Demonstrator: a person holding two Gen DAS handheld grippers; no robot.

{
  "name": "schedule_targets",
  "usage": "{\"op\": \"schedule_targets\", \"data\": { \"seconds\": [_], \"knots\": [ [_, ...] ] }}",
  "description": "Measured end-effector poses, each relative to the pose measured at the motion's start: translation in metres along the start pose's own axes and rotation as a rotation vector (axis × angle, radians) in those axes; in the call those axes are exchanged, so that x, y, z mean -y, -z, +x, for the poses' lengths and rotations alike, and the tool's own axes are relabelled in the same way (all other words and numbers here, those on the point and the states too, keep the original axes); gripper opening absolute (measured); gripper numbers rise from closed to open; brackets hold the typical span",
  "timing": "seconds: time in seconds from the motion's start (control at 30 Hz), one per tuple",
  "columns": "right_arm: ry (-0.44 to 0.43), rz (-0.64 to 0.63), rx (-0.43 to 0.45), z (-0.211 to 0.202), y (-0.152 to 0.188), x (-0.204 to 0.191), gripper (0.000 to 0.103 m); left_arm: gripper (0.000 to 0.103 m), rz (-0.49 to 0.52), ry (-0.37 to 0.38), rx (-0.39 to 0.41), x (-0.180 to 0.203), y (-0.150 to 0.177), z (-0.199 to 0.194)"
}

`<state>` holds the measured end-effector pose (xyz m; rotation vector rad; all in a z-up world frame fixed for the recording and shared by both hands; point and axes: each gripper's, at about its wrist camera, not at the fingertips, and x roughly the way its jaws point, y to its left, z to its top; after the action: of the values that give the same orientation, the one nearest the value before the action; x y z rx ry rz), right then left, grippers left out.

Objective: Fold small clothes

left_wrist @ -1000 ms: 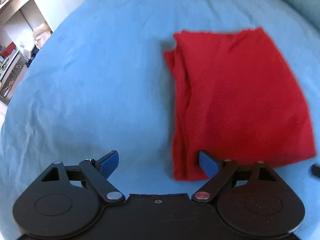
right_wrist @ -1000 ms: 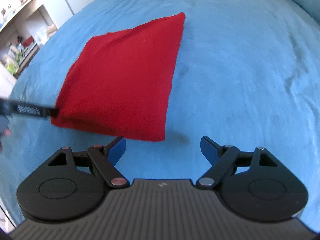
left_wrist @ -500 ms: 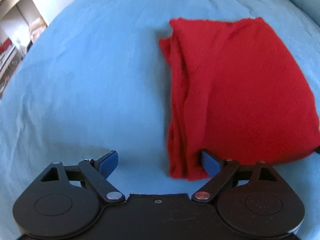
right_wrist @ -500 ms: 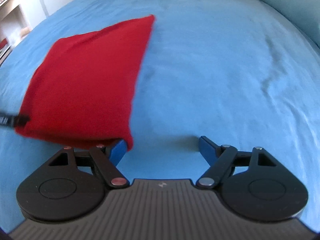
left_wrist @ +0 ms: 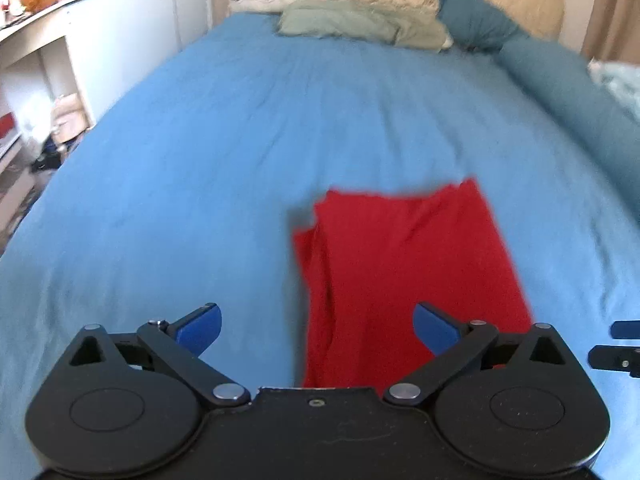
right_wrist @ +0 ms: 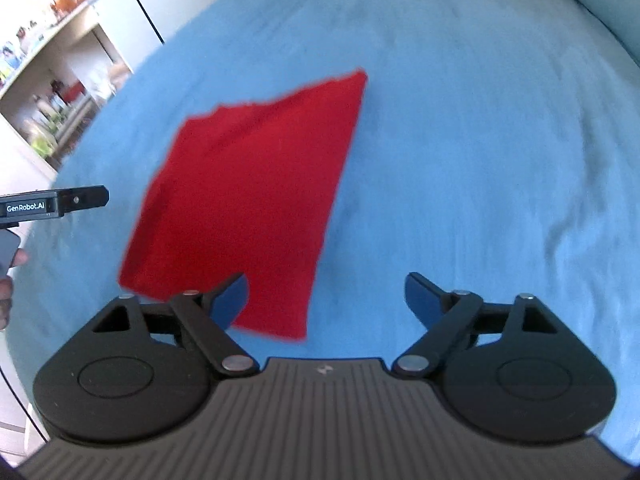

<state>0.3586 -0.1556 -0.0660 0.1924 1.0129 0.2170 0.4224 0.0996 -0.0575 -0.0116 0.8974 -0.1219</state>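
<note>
Left gripper (left_wrist: pixel 316 326): jaws opening, now spread wide, nothing pinched; the near edge of the folded red knit garment (left_wrist: pixel 404 264) shows between its blue pads (left_wrist: pixel 434 330) but lies below them, untouched. Right gripper (right_wrist: pixel 326 296): jaws likewise opening and spread wide, holding nothing; its left pad overlaps the garment's near right corner in view only.

Garment position: flat on the blue bed sheet (left_wrist: pixel 200 168), towards the near edge of the bed, well short of the headboard end. Shape is a neat rectangle with straight right and far edges. The left edge shows stacked layers, with one lower layer protruding slightly.

Change: a second ago both grippers sat low at the garment's near edge, one at each near corner. Both have since lifted and drawn back, so each camera now takes in far more of the bed. In the left wrist view this includes the grey-green pillow (left_wrist: pixel 352 24) and the dark teal pillow (left_wrist: pixel 476 20) at the head end. The garment has kept its outline through the release.

Assessment: the fold appears complete and the release clean. The protruding layer on the left edge is the only visible defect. Remaining work is likely limited to squaring that edge or moving on to another piece.

Surroundings: white shelving (right_wrist: pixel 60 64) stands beyond the bed's left edge.
</note>
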Motion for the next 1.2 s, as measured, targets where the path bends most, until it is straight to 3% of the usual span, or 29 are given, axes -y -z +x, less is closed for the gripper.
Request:
{"op": "schedule_targets", "data": {
  "seconds": [0.13,0.2,0.27,0.43,0.57,0.6,0.67,0.83,0.93,1.0,1.07,1.2],
  "knots": [
    [-0.02,0.103,-0.045,0.032,-0.03,0.011,0.103,0.103,-0.077,0.142,-0.124,-0.018,-0.017,0.052],
    [-0.044,0.131,-0.046,0.051,-0.034,0.013,0.103,0.101,-0.107,0.154,-0.166,-0.023,-0.014,0.076],
    [-0.065,0.139,-0.069,0.072,-0.035,0.01,0.103,0.09,-0.113,0.169,-0.192,-0.022,-0.012,0.095],
    [-0.101,0.183,-0.102,0.104,-0.035,0.009,0.103,0.086,-0.141,0.193,-0.231,-0.024,-0.007,0.121],
    [-0.121,0.199,-0.1,0.112,-0.032,0.005,0.09,0.085,-0.173,0.207,-0.218,-0.025,-0.004,0.129],
    [-0.131,0.208,-0.097,0.114,-0.033,0.006,0.087,0.083,-0.162,0.208,-0.216,-0.022,-0.004,0.129],
    [-0.139,0.209,-0.099,0.115,-0.035,0.006,0.085,0.066,-0.156,0.236,-0.218,-0.021,-0.004,0.127],
    [-0.136,0.194,-0.107,0.121,-0.038,0.004,0.083,0.064,-0.159,0.241,-0.231,-0.015,-0.004,0.134],
    [-0.136,0.179,-0.094,0.118,-0.037,0.003,0.067,0.047,-0.156,0.253,-0.226,-0.012,-0.005,0.133],
    [-0.135,0.163,-0.071,0.112,-0.037,-0.003,0.049,0.039,-0.134,0.227,-0.219,-0.006,-0.007,0.126],
    [-0.132,0.16,-0.048,0.104,-0.037,-0.005,0.044,0.028,-0.111,0.209,-0.199,0.001,-0.01,0.119],
    [-0.166,0.168,0.007,0.079,-0.04,-0.007,0.04,0.023,-0.119,0.222,-0.182,0.006,-0.014,0.103]
  ]
}}
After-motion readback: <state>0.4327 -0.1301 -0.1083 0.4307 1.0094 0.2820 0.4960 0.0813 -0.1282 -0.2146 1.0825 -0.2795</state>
